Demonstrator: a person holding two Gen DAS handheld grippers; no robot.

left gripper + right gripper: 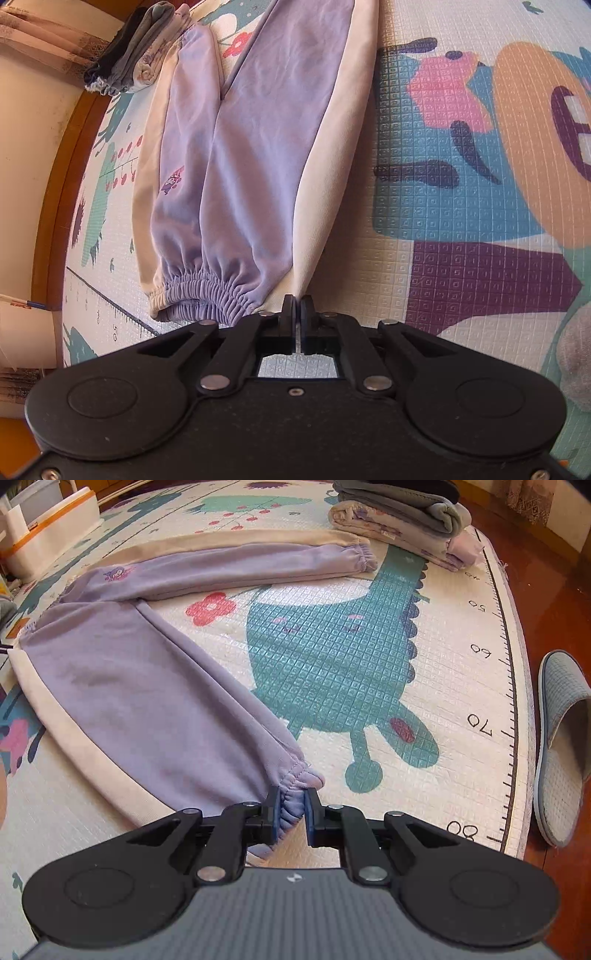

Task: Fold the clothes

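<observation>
Lilac trousers (258, 129) with cream side stripes lie flat on the cartoon play mat (461, 258). In the left wrist view the gathered elastic waistband (207, 295) is nearest me. My left gripper (297, 306) is shut on its cream corner. In the right wrist view the trousers (122, 672) have their two legs spread apart. My right gripper (290, 808) is shut on the elastic cuff (295, 779) of the near leg. The far leg's cuff (358, 557) lies near a folded stack.
A stack of folded clothes (399, 513) sits at the mat's far corner, the same stack (136, 55) showing at upper left in the left wrist view. A grey slipper (561, 738) lies on the wooden floor right of the mat. A white and orange box (48, 535) stands at far left.
</observation>
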